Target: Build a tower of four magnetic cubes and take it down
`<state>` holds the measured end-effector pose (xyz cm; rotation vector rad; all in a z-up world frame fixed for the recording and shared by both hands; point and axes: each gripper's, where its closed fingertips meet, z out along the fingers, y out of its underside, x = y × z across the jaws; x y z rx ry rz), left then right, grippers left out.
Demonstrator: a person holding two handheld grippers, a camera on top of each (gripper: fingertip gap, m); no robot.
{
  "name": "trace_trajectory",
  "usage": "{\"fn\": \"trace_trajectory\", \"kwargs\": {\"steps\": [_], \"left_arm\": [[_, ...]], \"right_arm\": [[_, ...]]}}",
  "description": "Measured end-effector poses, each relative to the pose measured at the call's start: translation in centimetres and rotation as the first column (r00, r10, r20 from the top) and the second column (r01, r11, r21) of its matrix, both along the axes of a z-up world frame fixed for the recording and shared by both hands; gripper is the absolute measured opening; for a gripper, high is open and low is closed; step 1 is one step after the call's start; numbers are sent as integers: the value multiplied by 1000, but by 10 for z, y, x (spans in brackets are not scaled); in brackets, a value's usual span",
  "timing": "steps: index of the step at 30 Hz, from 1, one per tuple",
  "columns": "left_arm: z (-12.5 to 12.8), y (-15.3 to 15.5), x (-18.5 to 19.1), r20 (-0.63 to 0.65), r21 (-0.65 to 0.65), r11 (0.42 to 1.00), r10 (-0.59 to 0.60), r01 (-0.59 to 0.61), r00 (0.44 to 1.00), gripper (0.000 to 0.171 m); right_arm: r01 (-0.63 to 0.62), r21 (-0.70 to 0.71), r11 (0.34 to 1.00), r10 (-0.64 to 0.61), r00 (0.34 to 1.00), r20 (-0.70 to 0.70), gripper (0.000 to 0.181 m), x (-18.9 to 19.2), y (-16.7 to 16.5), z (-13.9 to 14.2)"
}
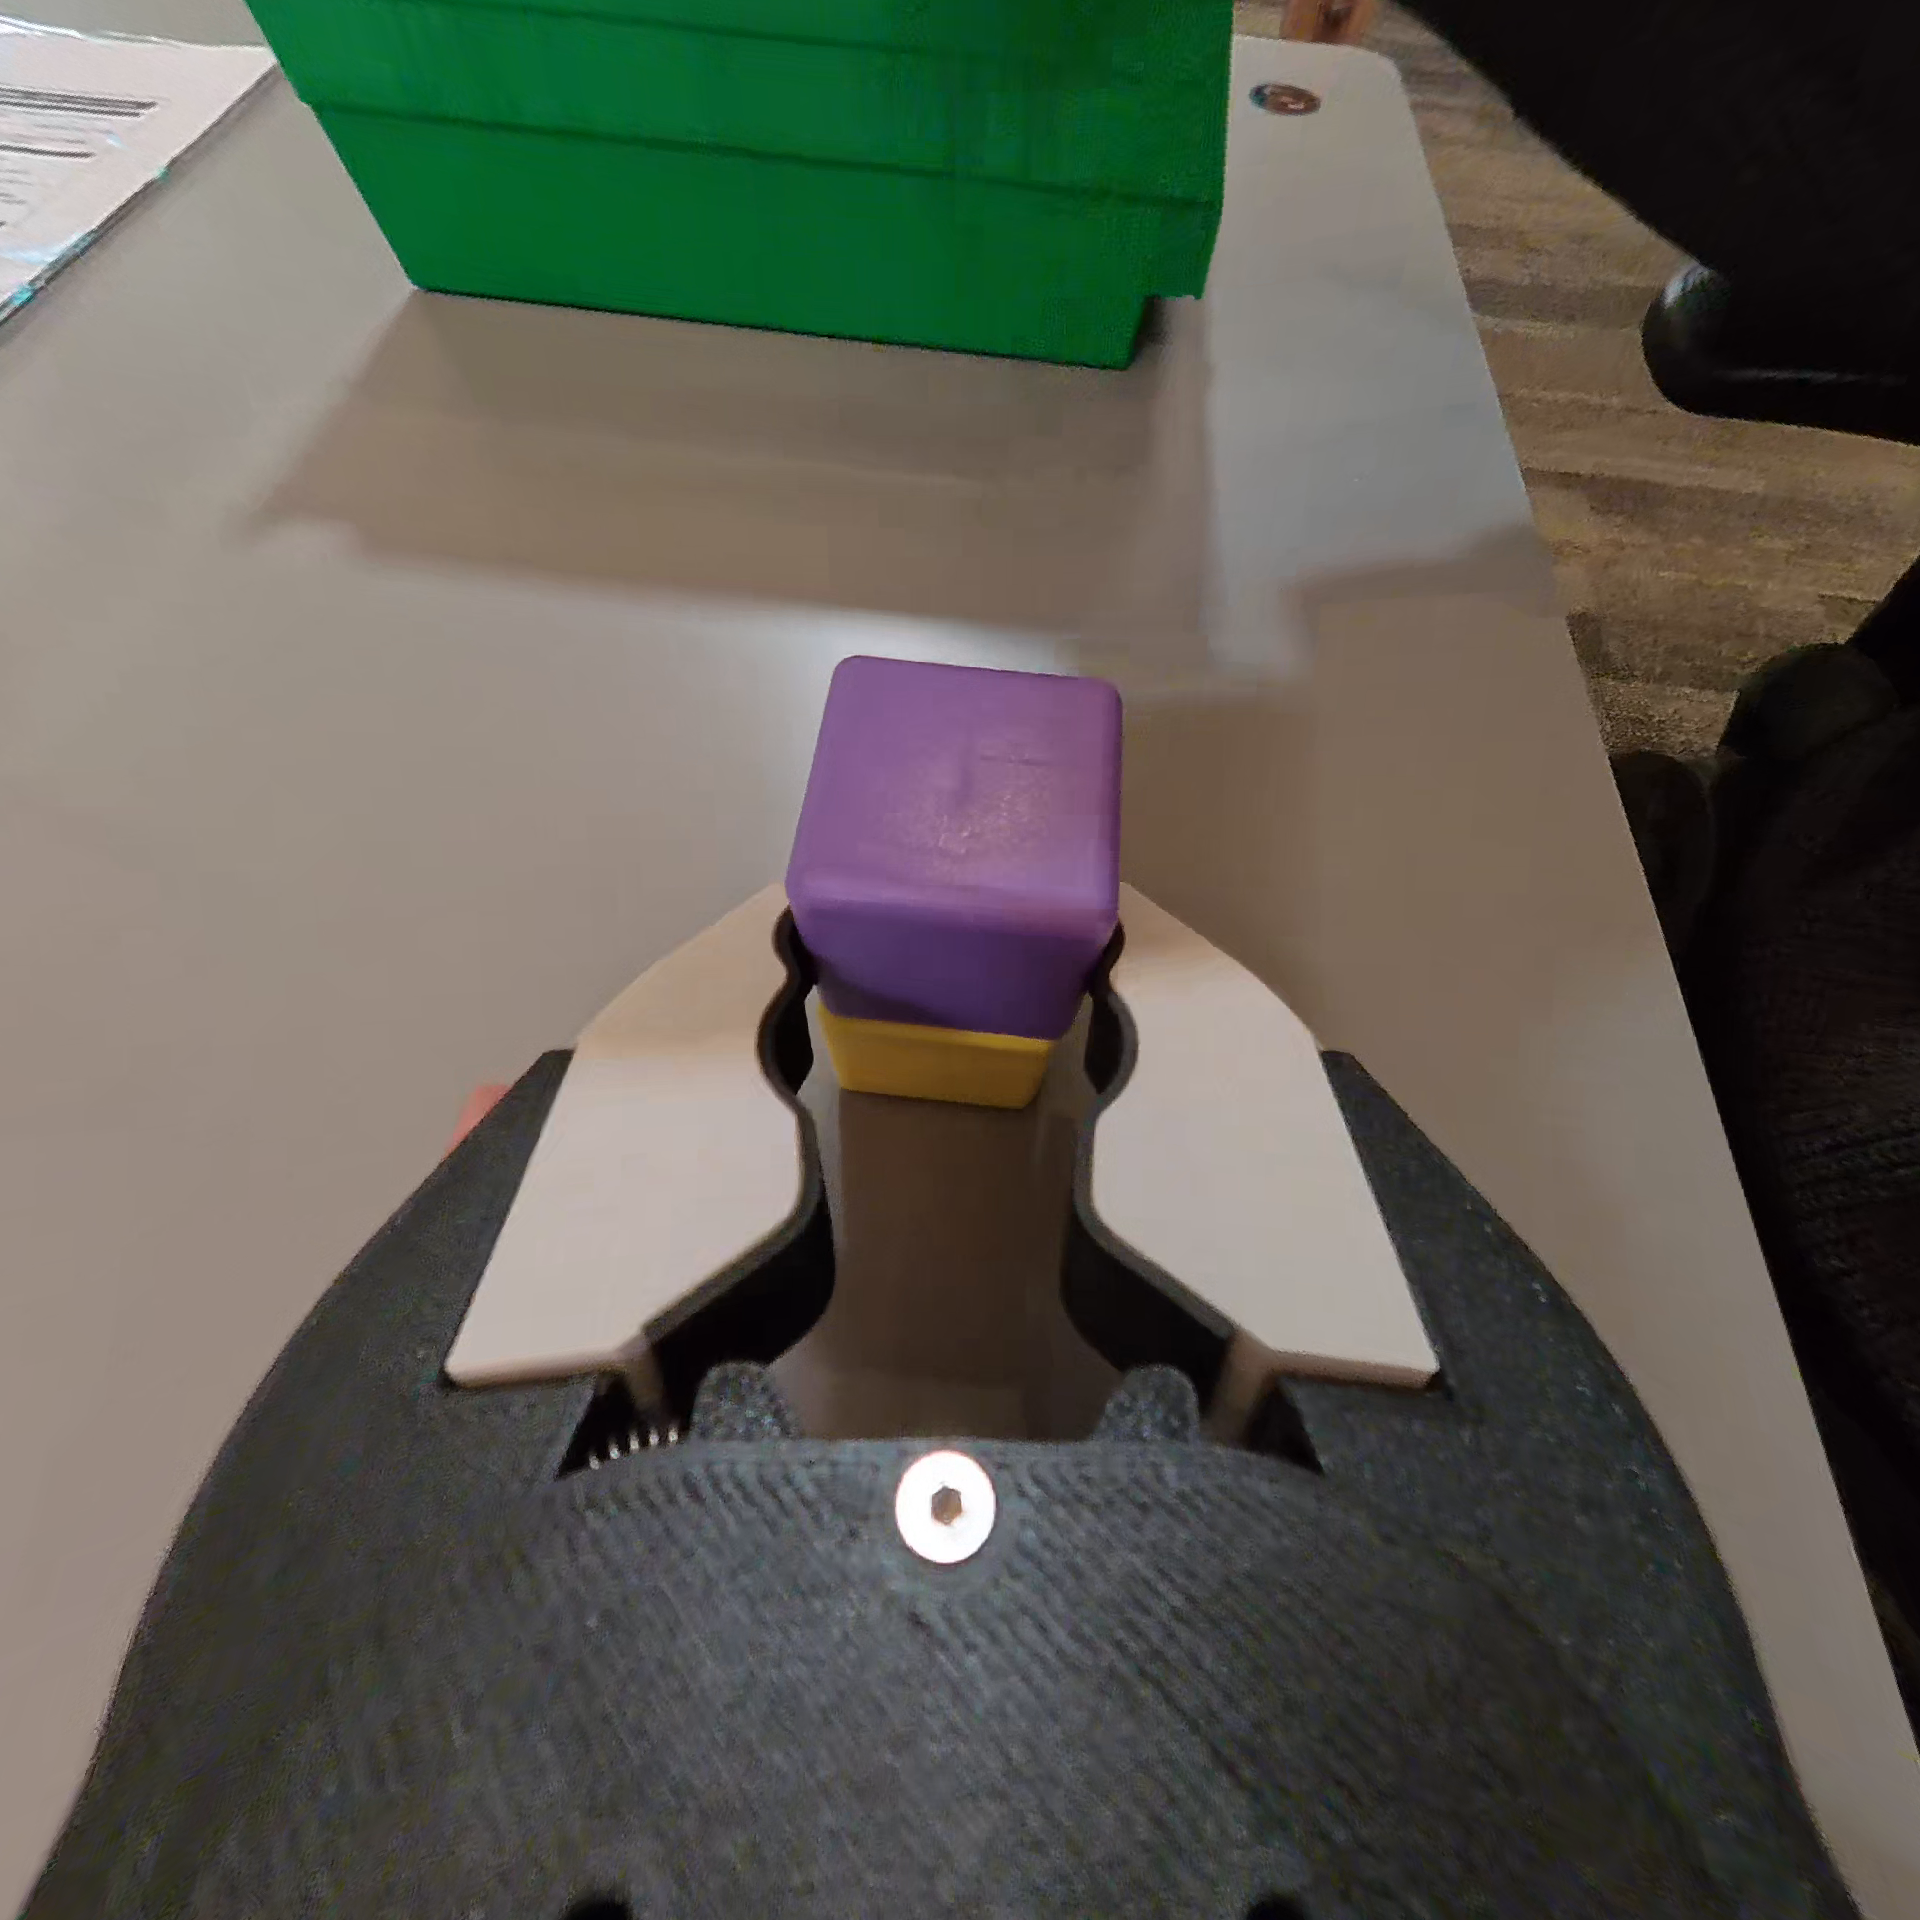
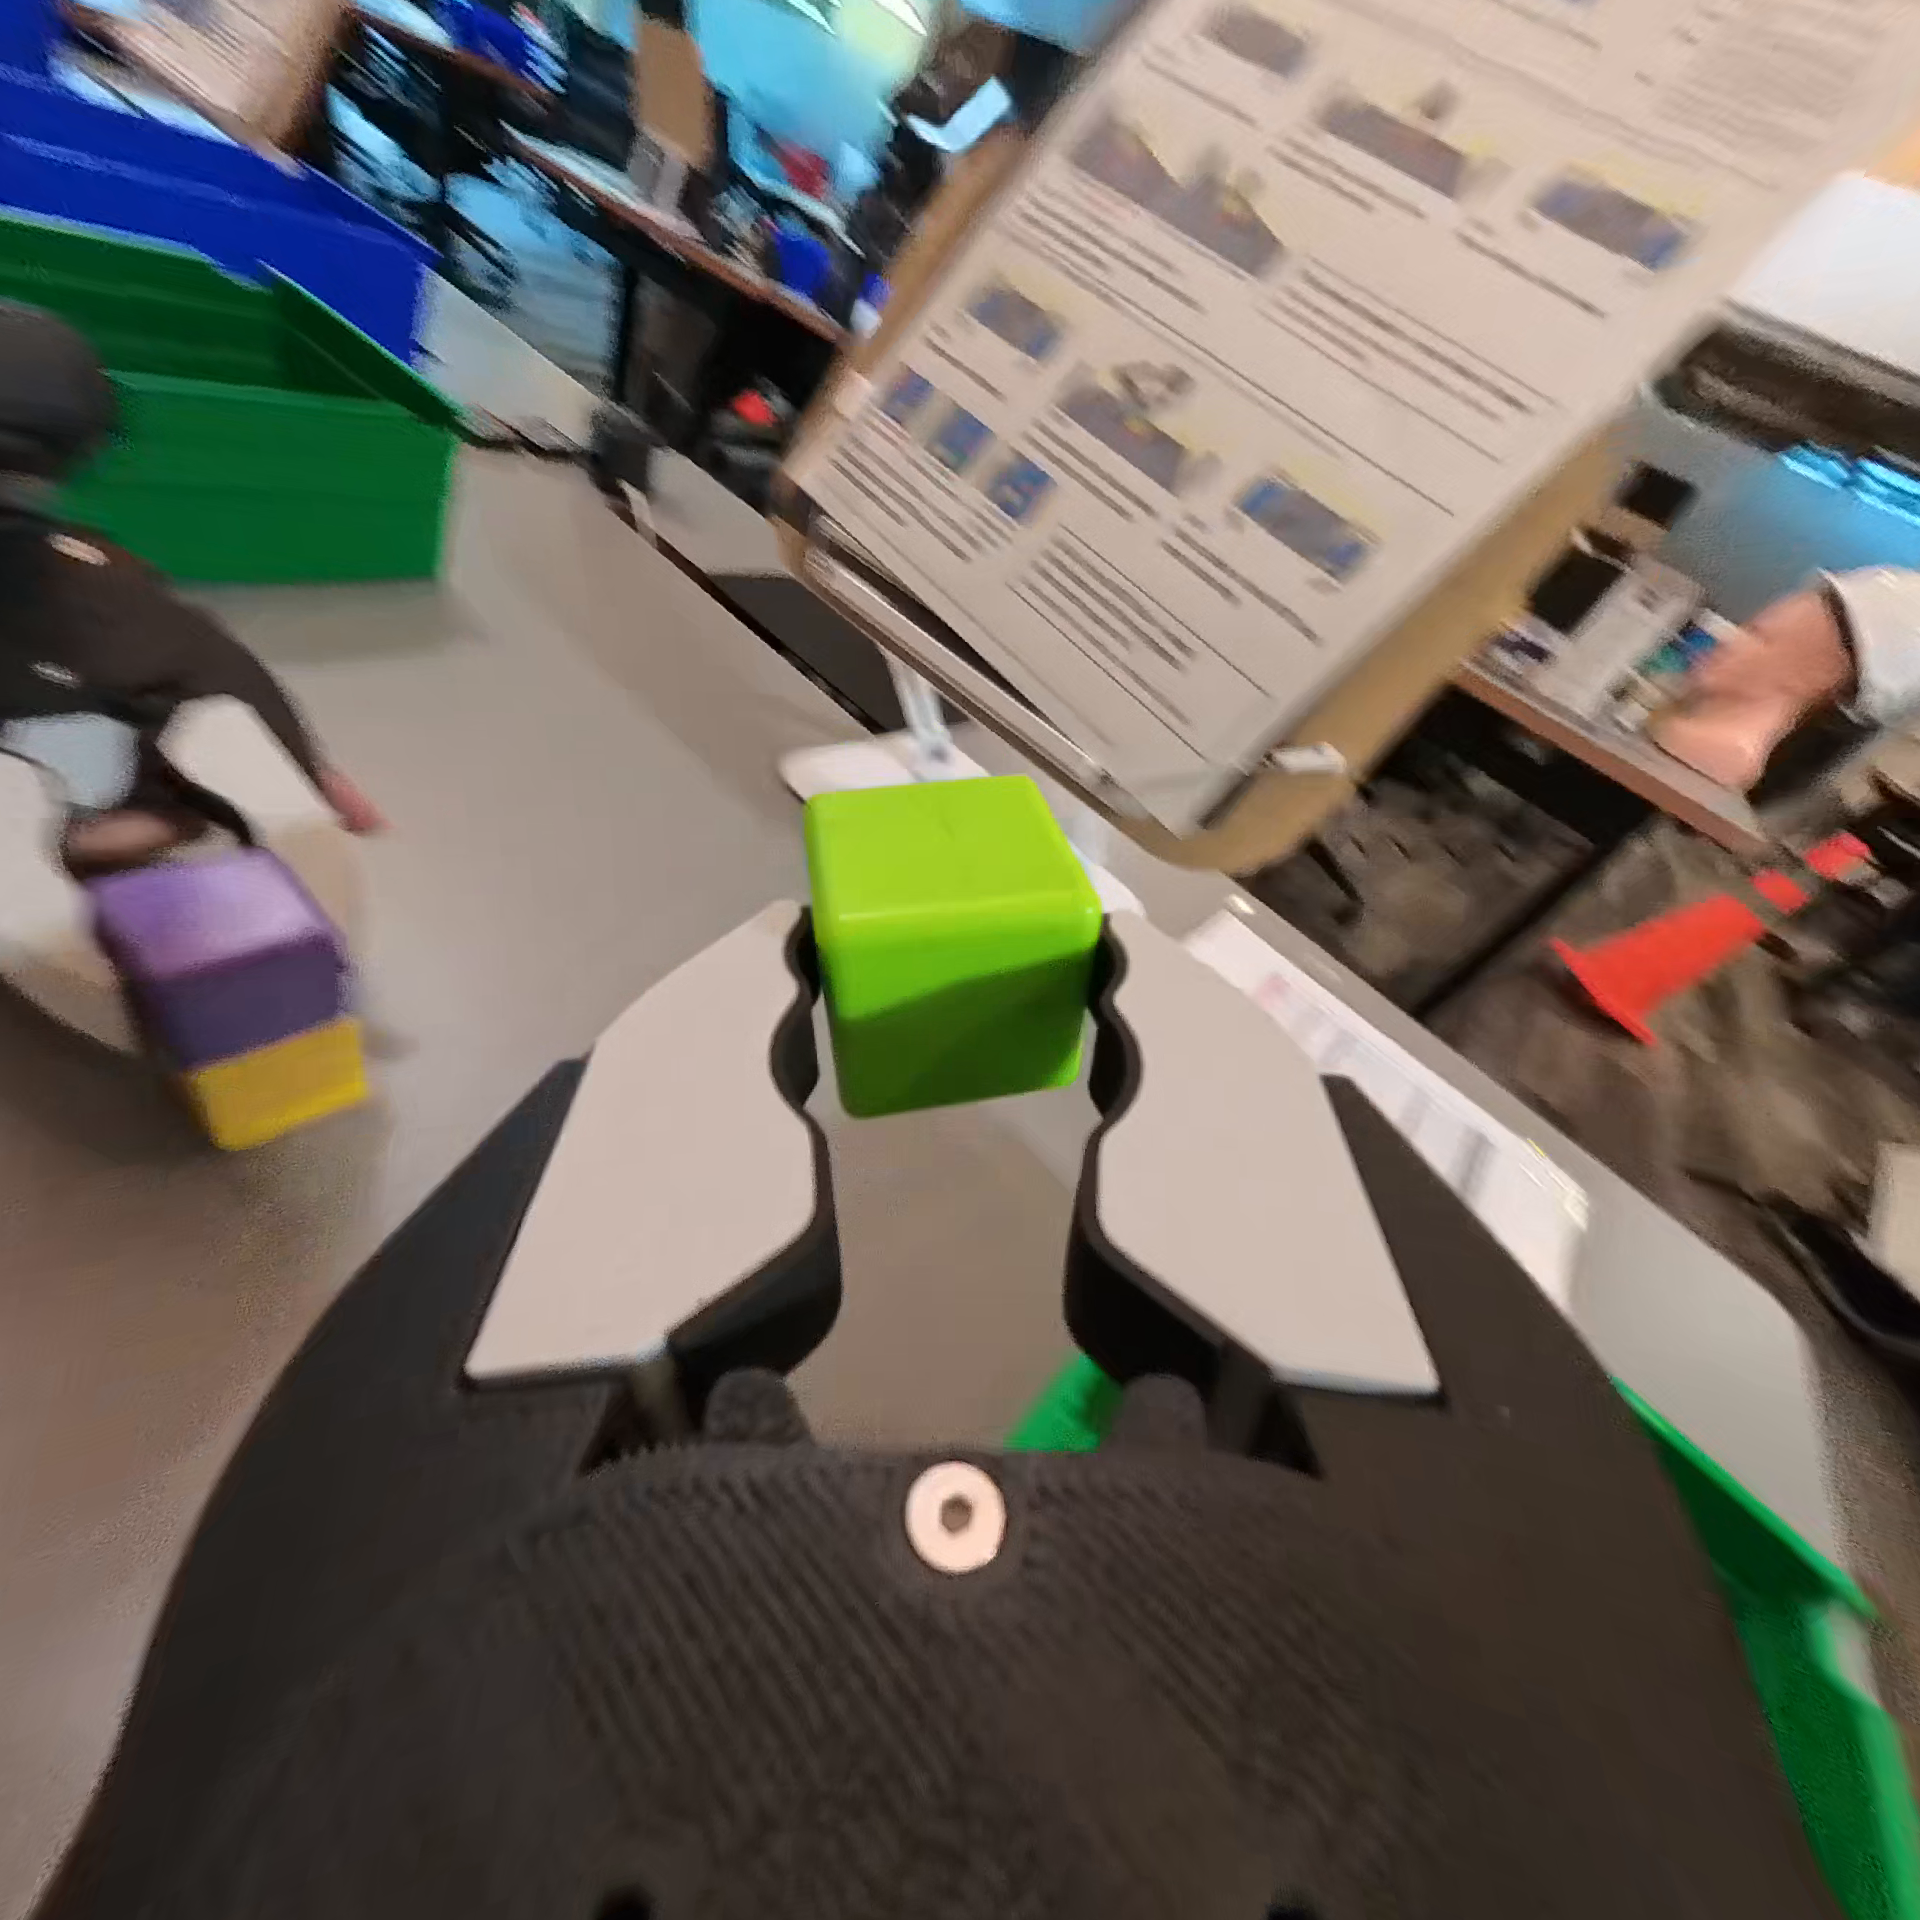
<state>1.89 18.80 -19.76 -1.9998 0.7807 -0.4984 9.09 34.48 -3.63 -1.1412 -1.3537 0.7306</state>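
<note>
In the left wrist view my left gripper [image 1: 948, 956] is shut on a purple cube [image 1: 956, 831]. The cube sits on top of a yellow cube [image 1: 935, 1065] on the grey table [image 1: 416, 623]. In the right wrist view my right gripper [image 2: 951, 977] is shut on a lime green cube [image 2: 951, 935] and holds it above the table. That view is blurred. It also shows the purple cube [image 2: 218, 956] on the yellow cube [image 2: 275, 1081] at the left, with the other gripper [image 2: 104, 727] over them.
Stacked green bins [image 1: 779, 177] stand at the far end of the table, with blue bins [image 2: 208, 197] behind. Printed paper [image 1: 83, 135] lies far left. A poster board [image 2: 1299, 364] stands on the right. Another green bin [image 2: 1766, 1610] is under my right gripper. An orange cone [image 2: 1662, 956] stands on the floor. A person's hand [image 2: 1766, 665] shows far right. The grippers' ends are close to 25 centimetres from one another.
</note>
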Motion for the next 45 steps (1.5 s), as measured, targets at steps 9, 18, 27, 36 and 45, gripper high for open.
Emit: {"fn": "trace_trajectory", "kwargs": {"steps": [9, 18, 27, 36, 45], "left_arm": [[-7, 3, -1, -25, -44, 999, 12, -14, 1000, 51], [-8, 3, 0, -23, -52, 999, 11, -12, 1000, 51], [-8, 3, 0, -12, -62, 998, 7, -8, 1000, 51], [-8, 3, 0, -12, -65, 998, 7, -8, 1000, 51], [-8, 3, -1, -6, -73, 997, 9, -9, 1000, 51]], "right_arm": [[509, -164, 845, -363, 772, 522, 51, 107, 108, -86], [648, -44, 760, -374, 493, 785, 52, 142, 121, -164], [660, 15, 751, -363, 394, 844, 51, 150, 117, -178], [618, 83, 782, -391, 382, 838, 54, 142, 116, -183], [605, 67, 794, -426, 474, 771, 63, 130, 113, -148]]}}
